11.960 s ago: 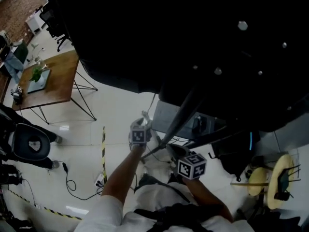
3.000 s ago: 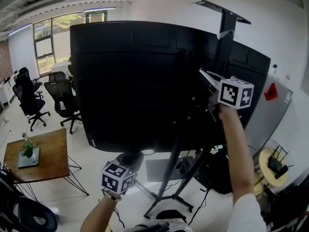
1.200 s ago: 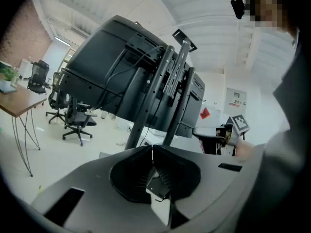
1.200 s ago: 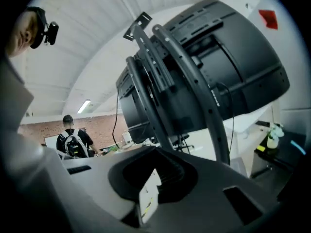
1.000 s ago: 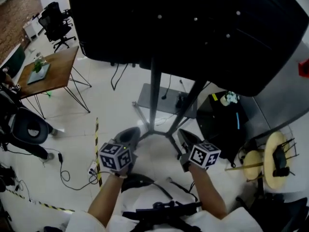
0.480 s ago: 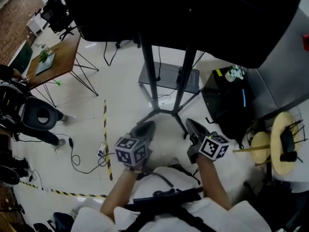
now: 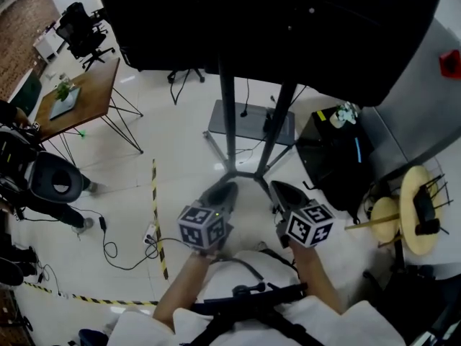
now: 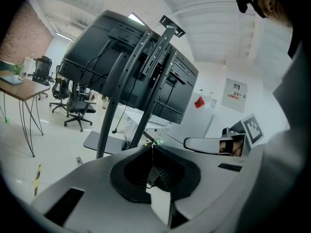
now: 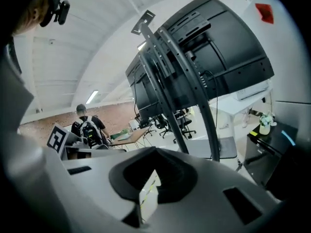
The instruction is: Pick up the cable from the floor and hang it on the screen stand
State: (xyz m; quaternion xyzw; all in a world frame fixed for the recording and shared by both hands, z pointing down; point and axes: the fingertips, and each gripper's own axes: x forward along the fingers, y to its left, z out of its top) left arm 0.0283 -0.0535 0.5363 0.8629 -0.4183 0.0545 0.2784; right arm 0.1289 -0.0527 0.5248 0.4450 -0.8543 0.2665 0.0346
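A large black screen (image 7: 274,27) stands on a dark two-post stand (image 7: 227,121) with a flat base plate (image 7: 252,130). Thin black cables (image 7: 247,96) hang down behind the screen beside the posts; in the right gripper view one cable (image 9: 215,115) drops from the screen's back. My left gripper (image 7: 225,188) and right gripper (image 7: 277,188) are side by side, low and close to my body, pointing toward the stand's feet. Both are shut with nothing in them. In their own views the left gripper (image 8: 151,149) and right gripper (image 9: 155,152) face the stand (image 8: 114,96) from a distance.
A wooden table (image 7: 79,96) and office chairs (image 7: 79,31) stand at the left. Yellow-black tape (image 7: 156,215) and a loose cable with a power strip (image 7: 115,249) lie on the floor. A black cabinet (image 7: 338,157) and a round spool (image 7: 414,207) sit at the right.
Three seconds ago my right gripper was raised behind the screen at the stand; now both grippers hang low near my body. Over the last second they shifted slightly toward the stand's feet.
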